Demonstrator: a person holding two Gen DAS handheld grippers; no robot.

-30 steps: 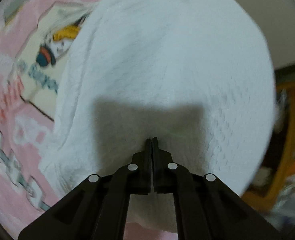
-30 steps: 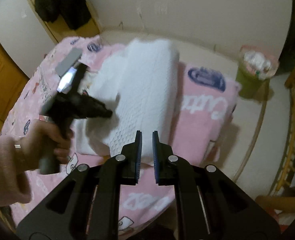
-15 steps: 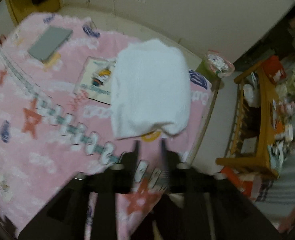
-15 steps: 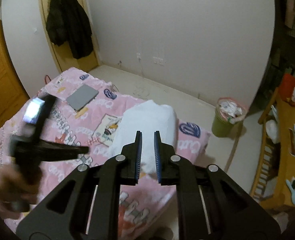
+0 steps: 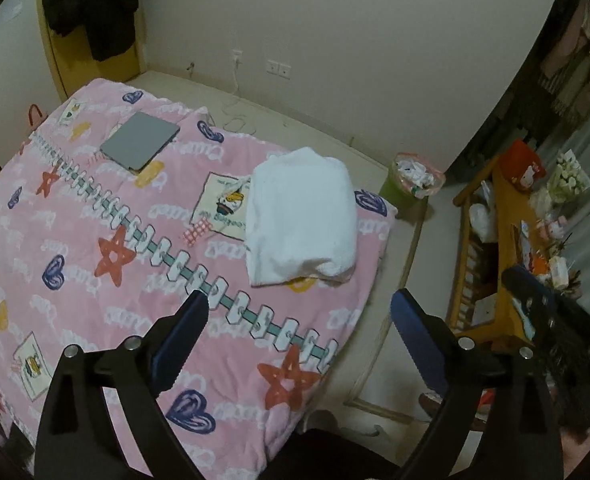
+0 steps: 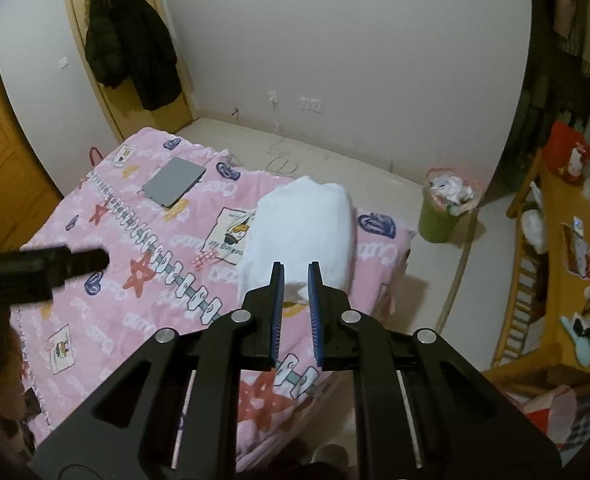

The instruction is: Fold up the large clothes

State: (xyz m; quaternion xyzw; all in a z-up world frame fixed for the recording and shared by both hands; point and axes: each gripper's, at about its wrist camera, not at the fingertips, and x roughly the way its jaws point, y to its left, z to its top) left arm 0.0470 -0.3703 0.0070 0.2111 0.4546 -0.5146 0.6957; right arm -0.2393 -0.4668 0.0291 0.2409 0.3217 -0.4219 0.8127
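Observation:
A folded white garment lies as a thick rectangle near the far right corner of the pink patterned blanket. The right wrist view shows the same garment. My left gripper hangs high above the bed, well clear of the garment, its jaws opening wide with nothing between them. My right gripper also hovers high over the bed. Its blue-padded fingers are almost together, with only a narrow empty gap. Each gripper appears as a dark shape at the edge of the other's view.
A grey closed laptop rests on the blanket's far left part. A green waste bin stands on the floor beyond the bed's corner. A cluttered wooden rack fills the right side. Dark coats hang on the door.
Both grippers have risen far above the bed and drawn back from the white garment. The left gripper, shut close against the garment before, now stands wide open.

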